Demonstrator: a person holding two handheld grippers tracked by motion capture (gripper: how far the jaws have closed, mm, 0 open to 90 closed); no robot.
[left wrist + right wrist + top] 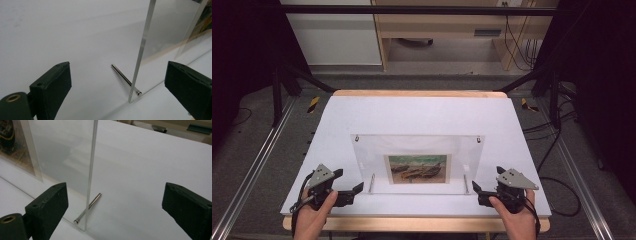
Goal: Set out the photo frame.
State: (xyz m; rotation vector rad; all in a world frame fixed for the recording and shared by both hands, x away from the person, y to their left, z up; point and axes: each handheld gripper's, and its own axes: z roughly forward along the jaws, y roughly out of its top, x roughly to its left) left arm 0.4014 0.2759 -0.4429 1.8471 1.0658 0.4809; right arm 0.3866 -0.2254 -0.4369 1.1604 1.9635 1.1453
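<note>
A clear, glossy acrylic picture frame (417,163) with a small boat painting inside is propped upright near the front of the smooth white desk (422,112), right between the two tools. Two thin shiny metal pins are seen at its base, one (125,78) just ahead of the left tool (348,192), one (88,208) ahead of the right tool (478,194). Both tools' jaws are spread wide, nothing gripped, each lined up on a panel edge. Lots of bare desk is left beyond the frame.
</note>
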